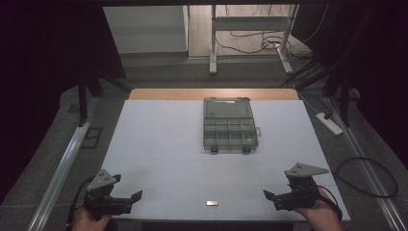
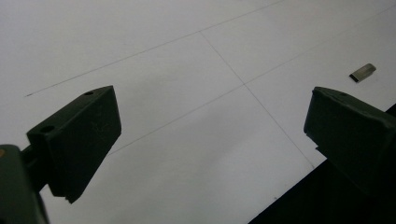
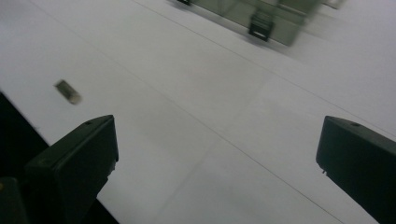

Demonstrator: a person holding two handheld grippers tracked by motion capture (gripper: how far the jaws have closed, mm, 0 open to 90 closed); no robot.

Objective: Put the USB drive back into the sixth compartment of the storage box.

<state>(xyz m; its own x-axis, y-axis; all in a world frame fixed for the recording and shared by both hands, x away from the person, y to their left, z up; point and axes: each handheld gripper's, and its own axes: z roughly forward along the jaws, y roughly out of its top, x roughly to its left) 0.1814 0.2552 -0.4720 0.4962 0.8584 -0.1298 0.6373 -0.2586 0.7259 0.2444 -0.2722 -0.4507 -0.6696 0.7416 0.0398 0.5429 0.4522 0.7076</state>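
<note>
The high view alone shows the whole open grey compartment box (image 1: 230, 126) far on the desk (image 1: 154, 144), while the small silvery metal piece (image 1: 212, 203) lies flat at the near edge between the spread, empty left hand-held gripper (image 1: 137, 196) and right hand-held gripper (image 1: 268, 196).

left gripper (image 1: 129, 198), right gripper (image 1: 271, 196), fingers spread

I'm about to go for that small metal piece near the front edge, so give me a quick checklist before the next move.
1. Left gripper open, holding nothing: ok.
2. Right gripper open, holding nothing: ok.
3. Small metal piece lying free on the table, between the grippers: ok.
4. Nothing lying between either gripper and the piece: ok.
5. Organizer box open, compartments showing: ok.
6. Compartments empty: cannot tell.
</note>
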